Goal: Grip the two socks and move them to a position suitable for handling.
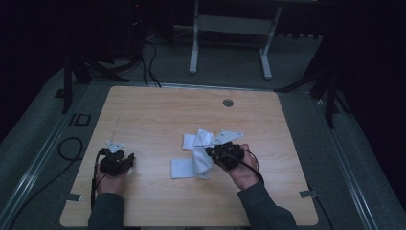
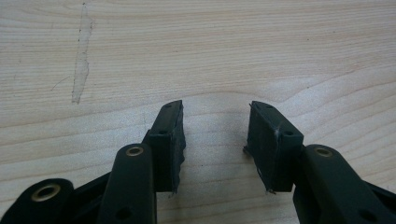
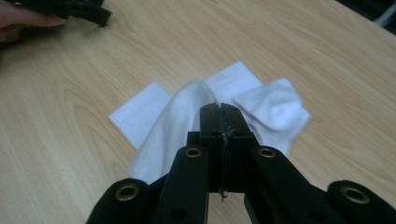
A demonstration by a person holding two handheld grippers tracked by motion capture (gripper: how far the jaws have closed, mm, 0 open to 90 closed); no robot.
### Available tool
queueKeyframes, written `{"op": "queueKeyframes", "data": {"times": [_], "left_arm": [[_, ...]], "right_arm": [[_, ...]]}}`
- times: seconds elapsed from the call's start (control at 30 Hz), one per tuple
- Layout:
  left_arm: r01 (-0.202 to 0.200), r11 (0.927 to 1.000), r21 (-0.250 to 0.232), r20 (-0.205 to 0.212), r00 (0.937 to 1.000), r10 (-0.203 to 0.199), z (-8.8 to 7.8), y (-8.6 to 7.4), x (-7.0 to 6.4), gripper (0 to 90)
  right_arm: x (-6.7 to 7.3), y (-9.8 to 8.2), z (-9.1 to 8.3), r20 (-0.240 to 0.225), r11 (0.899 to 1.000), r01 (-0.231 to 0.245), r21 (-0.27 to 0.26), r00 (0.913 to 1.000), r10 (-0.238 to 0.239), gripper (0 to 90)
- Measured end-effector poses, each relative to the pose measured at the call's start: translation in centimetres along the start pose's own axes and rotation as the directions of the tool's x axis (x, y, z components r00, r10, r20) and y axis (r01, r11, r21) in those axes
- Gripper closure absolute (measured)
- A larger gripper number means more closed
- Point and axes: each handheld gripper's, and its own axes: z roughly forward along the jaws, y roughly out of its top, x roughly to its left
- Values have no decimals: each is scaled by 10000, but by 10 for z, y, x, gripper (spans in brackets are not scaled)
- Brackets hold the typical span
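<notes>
White cloth [image 1: 198, 153] sits mid-table, crumpled, partly flat, one fold pulled up off the wood. My right hand-held gripper [image 3: 219, 108] is clenched on that raised fold, pinching fabric between the pads; the rest drapes down to the table [image 1: 158, 110]. My left hand-held gripper [image 2: 215, 135] rests well apart at the table's left, jaws parted, nothing between them, bare wood beneath. I judge the grasp done and the lift just under way; any spreading or folding of the cloth is all left to do.
</notes>
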Motion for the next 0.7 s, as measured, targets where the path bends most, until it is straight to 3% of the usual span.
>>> {"op": "queueKeyframes", "data": {"times": [0.33, 0.7], "left_arm": [[14, 10000, 18, -25, 10000, -14, 0, 0, -1, 556], [15, 10000, -7, -20, 10000, -15, 0, 0, -1, 554]], "right_arm": [[-32, -24, -17, 689, 9965, -808, 206, 9945, 792, 887], [-49, -48, -23, 1011, 9884, -1450, 461, 9850, 1398, 885]]}}
